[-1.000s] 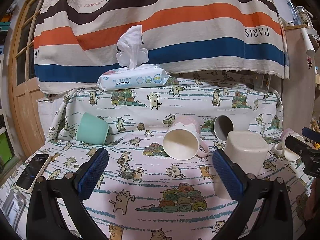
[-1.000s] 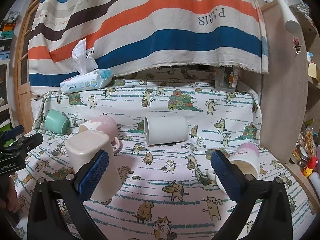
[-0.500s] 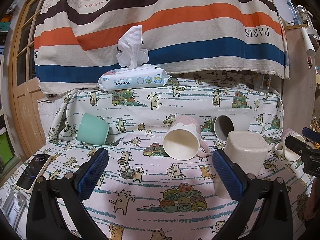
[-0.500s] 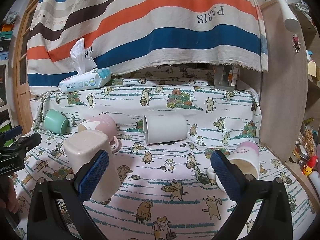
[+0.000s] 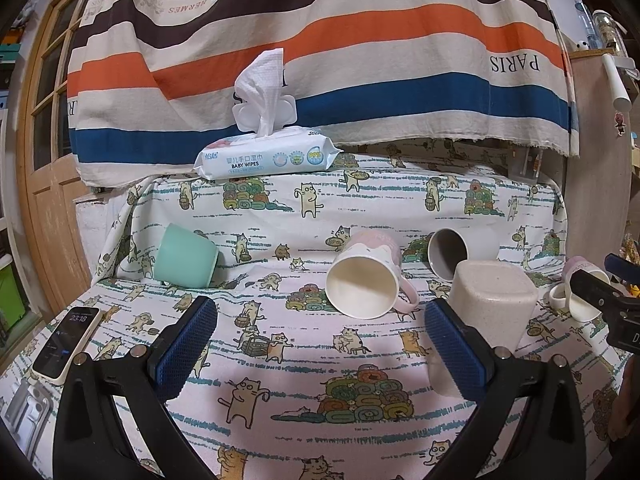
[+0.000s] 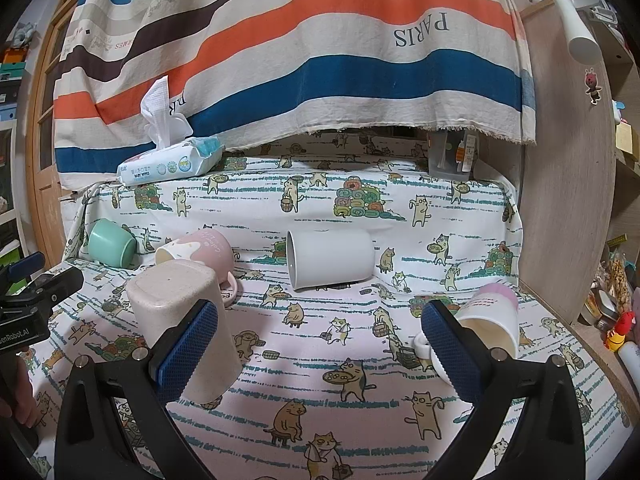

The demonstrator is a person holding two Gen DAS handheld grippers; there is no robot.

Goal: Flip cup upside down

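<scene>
Several cups are on a cat-print cloth. A beige square cup (image 5: 490,302) (image 6: 182,320) stands upside down. A pink mug (image 5: 366,274) (image 6: 200,254) lies on its side, mouth toward the left wrist camera. A grey cup (image 5: 460,250) (image 6: 330,258) and a mint cup (image 5: 186,256) (image 6: 110,242) also lie on their sides. A pink-and-white mug (image 6: 490,322) (image 5: 580,292) lies tilted at the right. My left gripper (image 5: 320,344) is open and empty in front of the pink mug. My right gripper (image 6: 320,344) is open and empty between the beige cup and the pink-and-white mug.
A pack of baby wipes (image 5: 264,156) (image 6: 168,162) sits on the raised back ledge under a striped cloth (image 5: 320,60). A phone (image 5: 66,344) lies at the left edge. A wooden panel (image 6: 568,200) bounds the right side.
Both grippers have barely moved; the right wrist view has drifted slightly. No cup has moved.
</scene>
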